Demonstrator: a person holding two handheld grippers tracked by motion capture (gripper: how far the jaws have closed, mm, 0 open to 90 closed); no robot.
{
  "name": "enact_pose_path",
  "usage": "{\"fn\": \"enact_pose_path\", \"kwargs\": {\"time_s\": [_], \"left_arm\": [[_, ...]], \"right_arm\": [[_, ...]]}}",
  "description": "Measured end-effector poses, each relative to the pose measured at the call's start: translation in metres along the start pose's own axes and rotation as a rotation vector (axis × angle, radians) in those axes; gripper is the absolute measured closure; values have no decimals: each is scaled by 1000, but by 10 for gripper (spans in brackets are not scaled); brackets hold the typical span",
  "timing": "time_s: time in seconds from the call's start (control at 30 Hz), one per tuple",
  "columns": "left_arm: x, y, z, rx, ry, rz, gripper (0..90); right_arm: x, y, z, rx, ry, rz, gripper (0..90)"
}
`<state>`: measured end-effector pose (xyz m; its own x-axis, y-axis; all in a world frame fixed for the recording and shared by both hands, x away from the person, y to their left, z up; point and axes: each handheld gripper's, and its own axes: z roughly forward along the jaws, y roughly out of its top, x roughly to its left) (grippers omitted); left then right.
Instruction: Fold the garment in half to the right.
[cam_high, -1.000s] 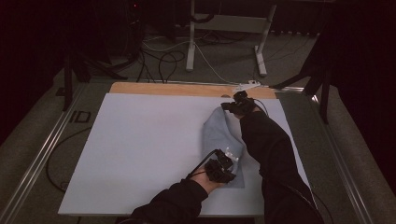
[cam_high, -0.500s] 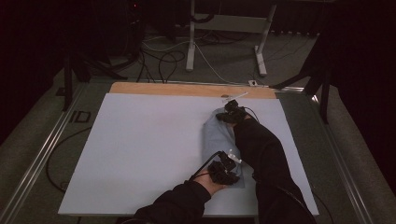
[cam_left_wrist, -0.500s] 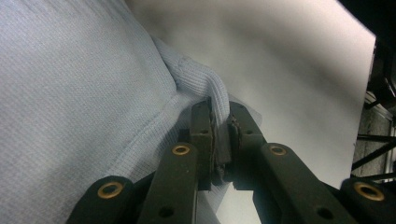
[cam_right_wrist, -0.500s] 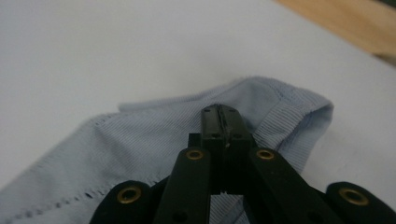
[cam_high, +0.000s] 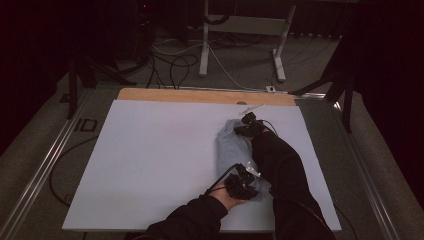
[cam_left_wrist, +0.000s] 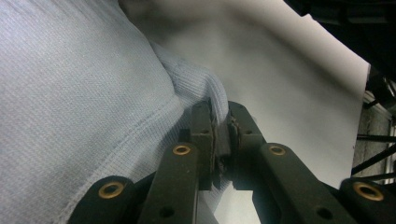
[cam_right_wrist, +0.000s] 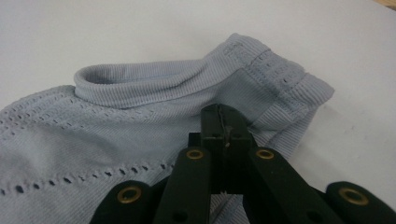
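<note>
Lab or recording studio: white work table (cam_high: 150, 165) with aluminium rails (cam_high: 45, 170), black curtains (cam_high: 35, 45) around, cables (cam_high: 170, 65) across grey carpet floor (cam_high: 240, 75), white stand legs (cam_high: 205, 45).

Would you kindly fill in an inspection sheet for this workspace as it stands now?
Surface: white board on the table, a wooden strip along its far edge.
Job's things: light blue knit garment, bunched on the board's right half.
Clutter: a small white item lying near the far edge, too small to identify.
Grippers: left gripper shut on a ribbed edge of the garment; right gripper shut, over the garment.
Cables: several on the floor beyond the table; one left of the board.
Surroundings: metal stand legs, dark room.
</note>
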<state>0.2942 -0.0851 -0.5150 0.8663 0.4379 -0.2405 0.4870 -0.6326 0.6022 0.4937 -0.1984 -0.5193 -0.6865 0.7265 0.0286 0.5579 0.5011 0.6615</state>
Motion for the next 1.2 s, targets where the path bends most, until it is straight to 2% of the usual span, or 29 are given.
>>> {"fn": "enact_pose_path", "kwargs": {"time_s": [0.1, 0.2, 0.27, 0.33, 0.4, 0.47, 0.6, 0.73, 0.83, 1.07, 1.13, 1.2], "left_arm": [[0, 0, 0, -1, -4, -6, 829], [0, 0, -1, -2, -8, -4, 827], [0, 1, -1, -4, -13, -2, 811], [-1, 2, -2, -6, -12, 5, 786], [-4, 2, -2, -17, -19, 12, 748], [-7, 4, -2, -23, -25, 21, 698], [-13, 6, -2, -30, -66, 49, 586], [-16, 9, -10, -65, -60, 71, 477], [-15, 11, -21, -98, -54, 62, 401], [-7, 13, -46, -128, -15, 85, 247], [-3, 11, -55, -149, -21, 81, 235], [2, 10, -62, -164, -46, 87, 157]], "right_arm": [[0, 0, -1, -5, 0, 9, 898], [1, 1, -4, -11, -5, 1, 857], [3, 5, -16, -45, 3, -20, 724], [2, 8, -27, -81, 3, -7, 571], [-1, 11, -39, -120, -3, 16, 457], [-2, 12, -50, -156, 13, 43, 351], [-1, 10, -62, -179, 38, 56, 185], [2, 4, -66, -181, 76, 64, 133], [5, 0, -67, -189, 93, 57, 106], [10, -3, -78, -209, 92, 41, 104], [12, -3, -81, -215, 88, 41, 104], [14, -3, -84, -217, 90, 37, 103]]}}
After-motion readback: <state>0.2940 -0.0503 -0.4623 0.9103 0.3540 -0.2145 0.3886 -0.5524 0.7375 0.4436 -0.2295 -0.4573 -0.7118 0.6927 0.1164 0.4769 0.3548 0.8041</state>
